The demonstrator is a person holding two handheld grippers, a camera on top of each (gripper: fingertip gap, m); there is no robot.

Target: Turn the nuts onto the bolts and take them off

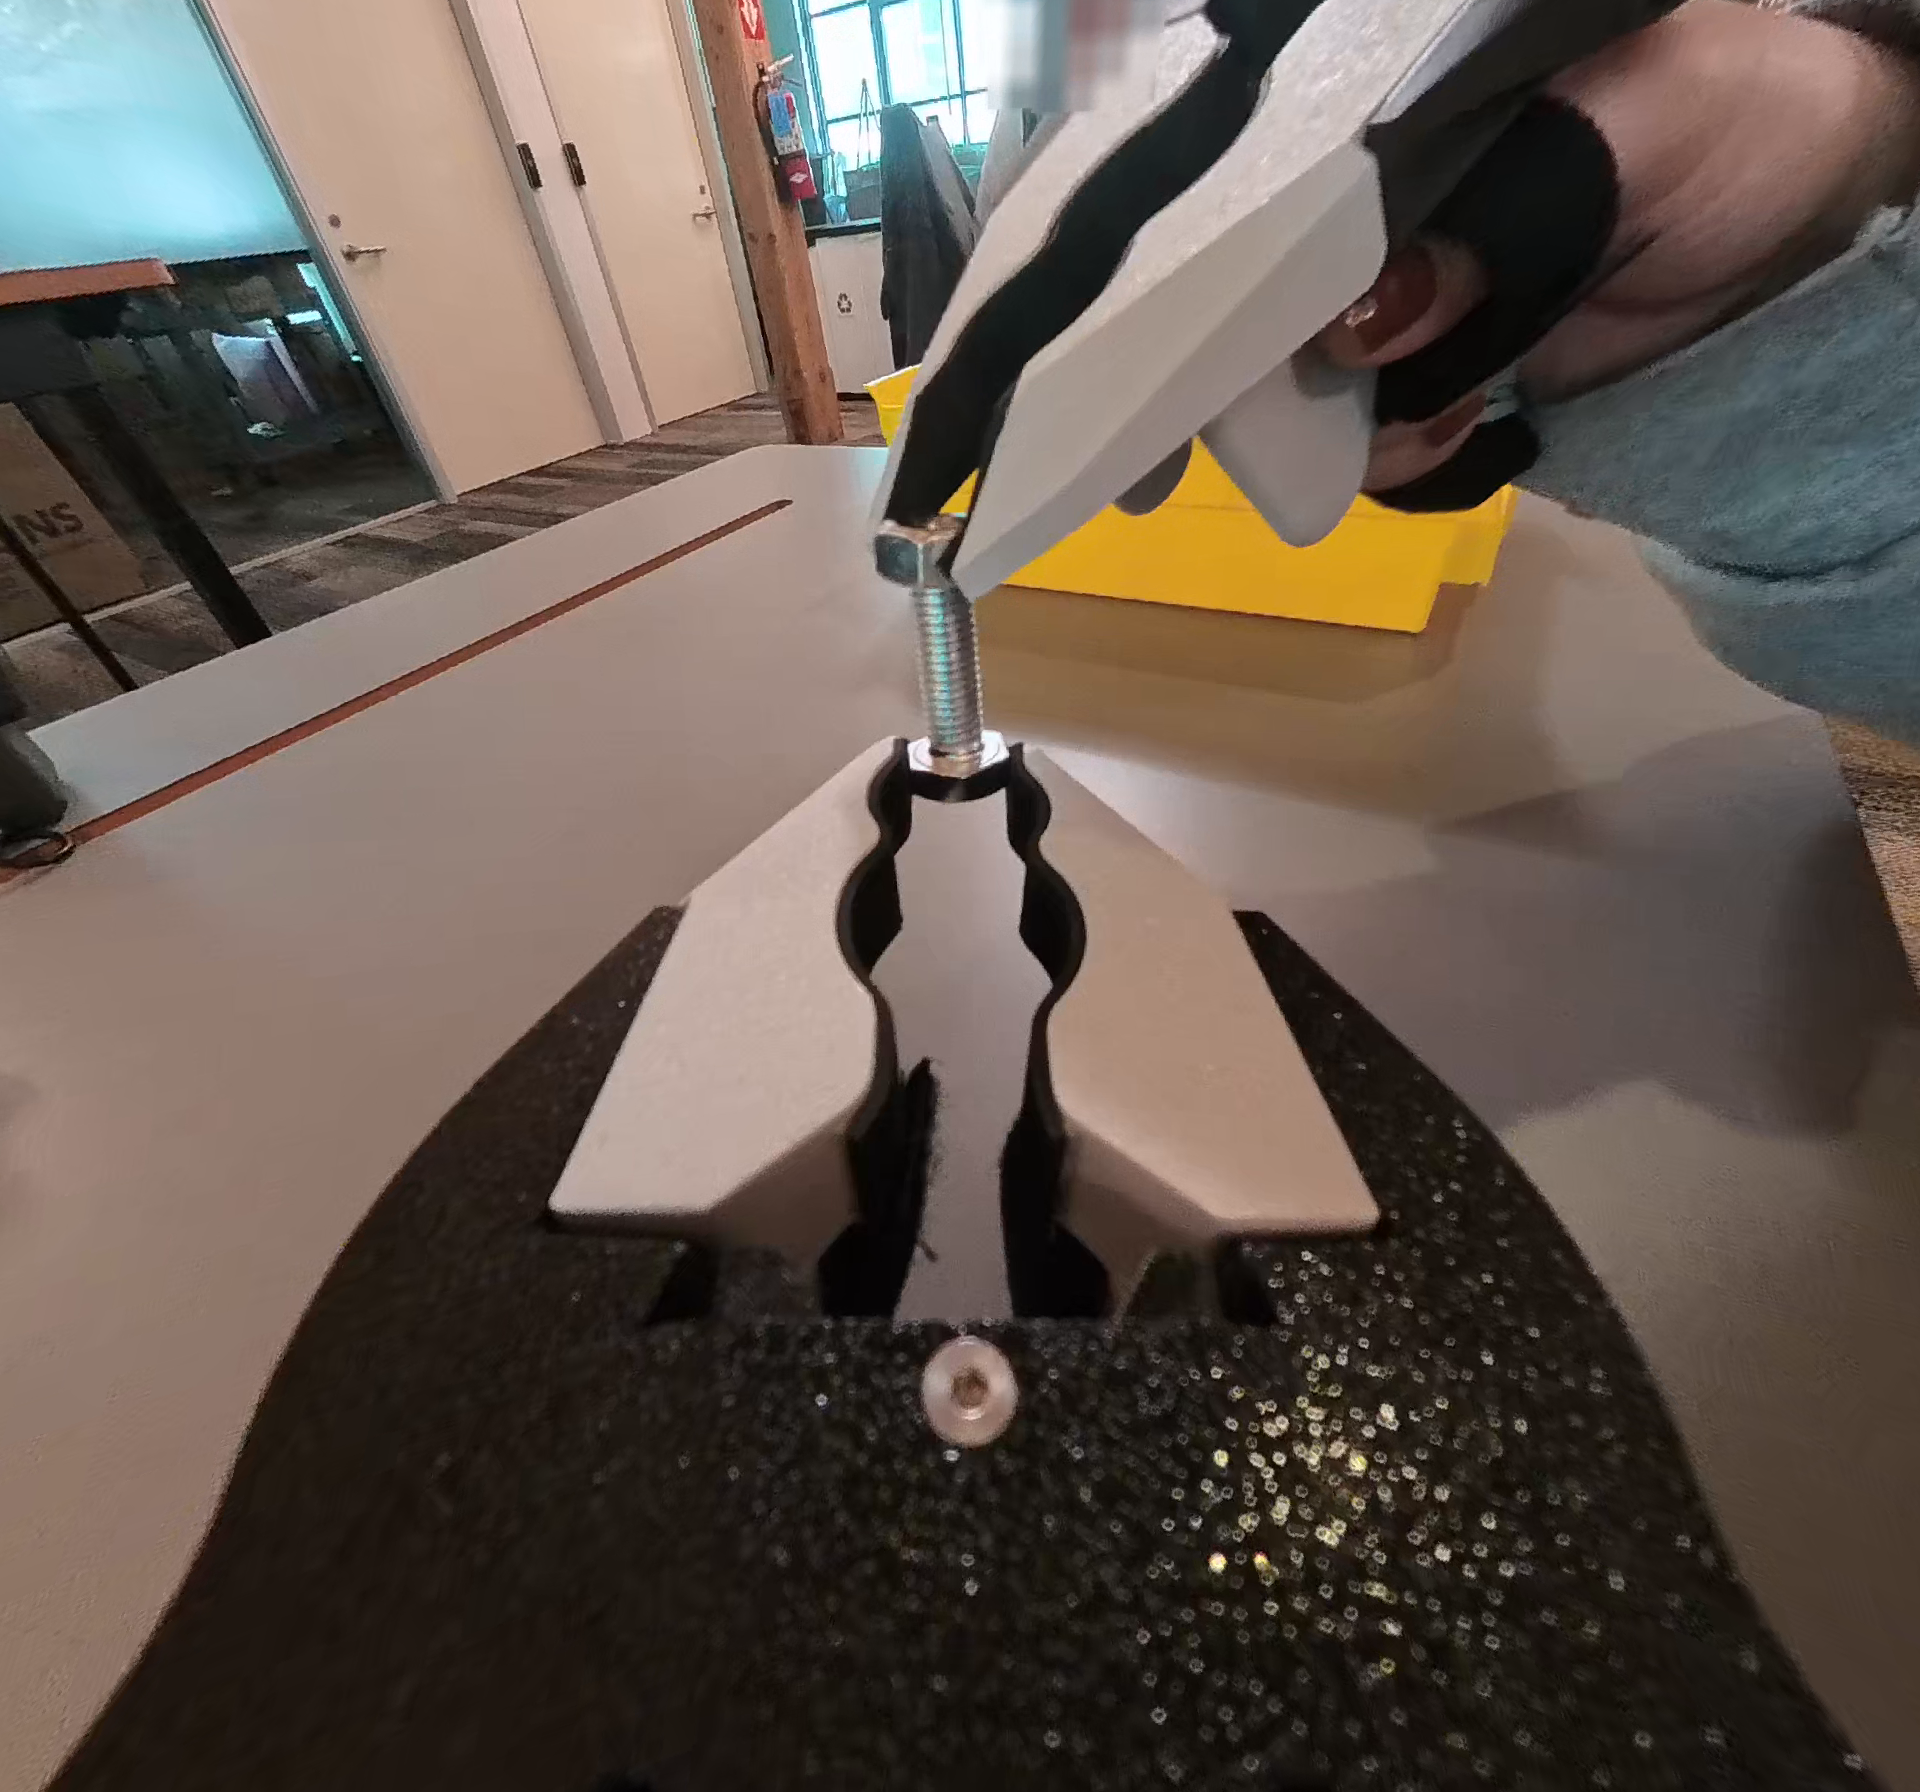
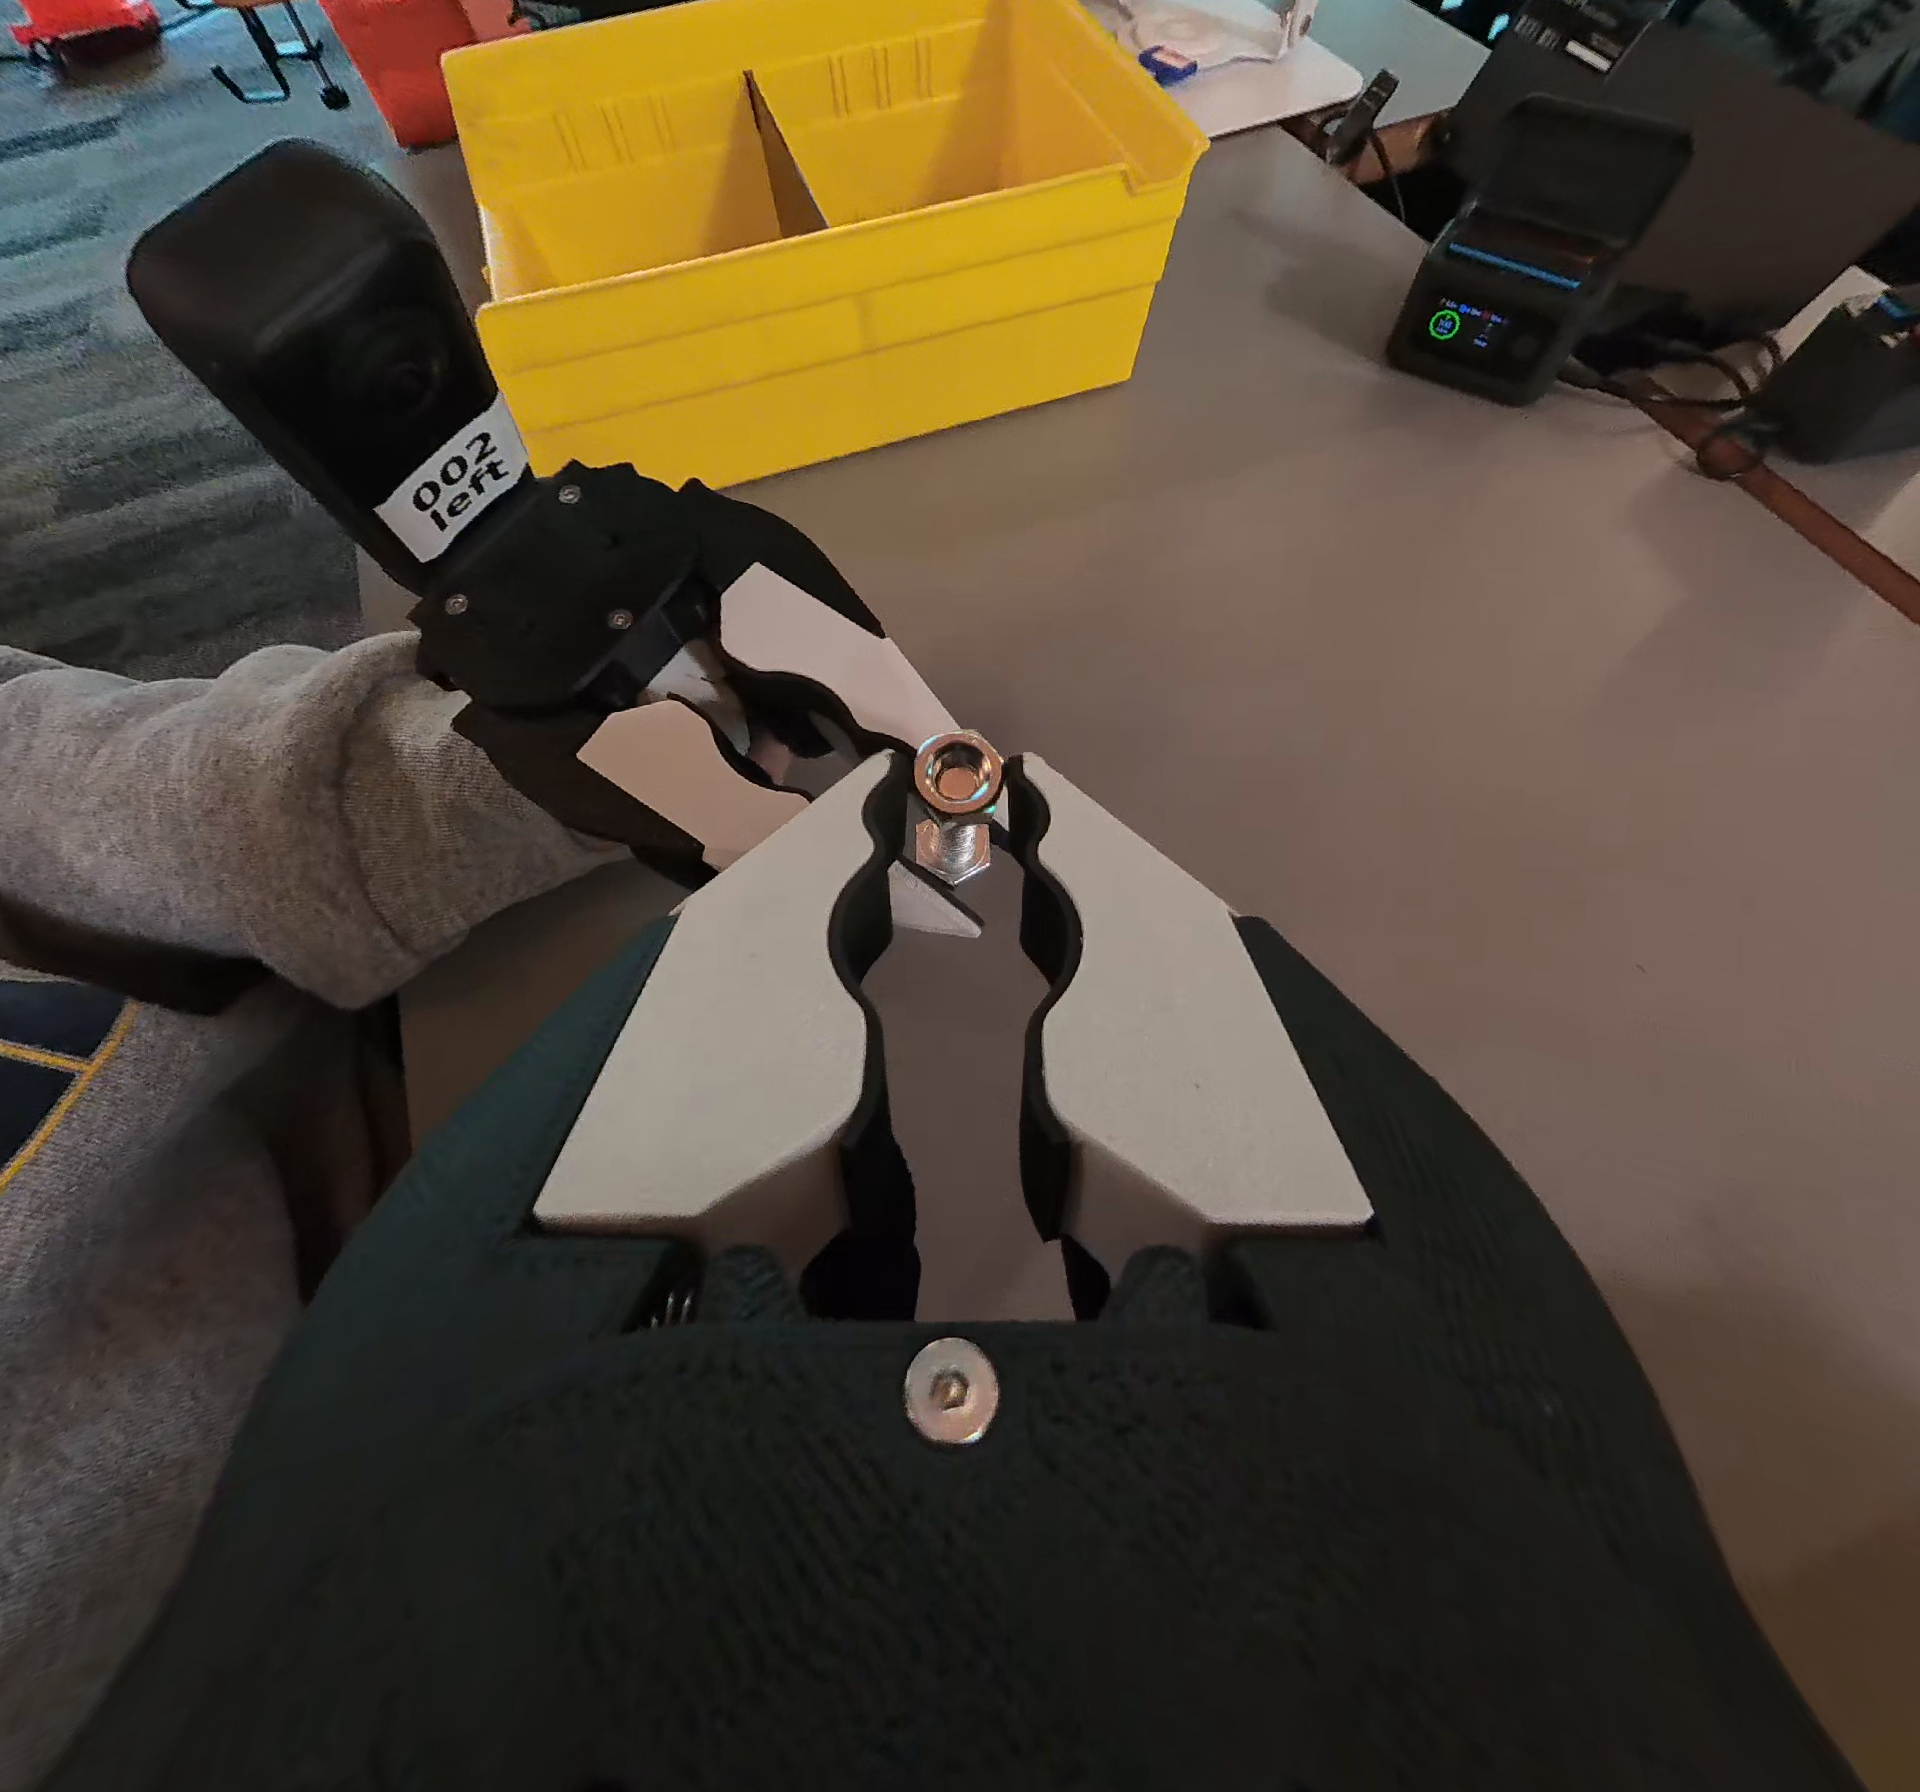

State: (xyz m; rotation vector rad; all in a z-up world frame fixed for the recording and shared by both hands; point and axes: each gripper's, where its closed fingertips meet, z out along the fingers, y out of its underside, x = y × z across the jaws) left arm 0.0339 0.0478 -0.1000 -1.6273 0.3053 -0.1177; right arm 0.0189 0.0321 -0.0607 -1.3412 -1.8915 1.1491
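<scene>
A smooth grey table carries a yellow bin with a divider down its middle, and a small black device with a lit screen stands near the table's right edge. Behind are white doors, a glass wall, a wooden post and patterned carpet. The bolt stands nearly upright in the air above the table, its long axis vertical, head up and threaded end down. The right gripper comes down at a slant from above, its jaws pinching the hexagonal bolt head at their very tips. The left gripper lies low and level, its jaws closed on the nut at their tips, the nut sitting on the bolt's lower threaded end. Both grippers meet in front of the bin.
</scene>
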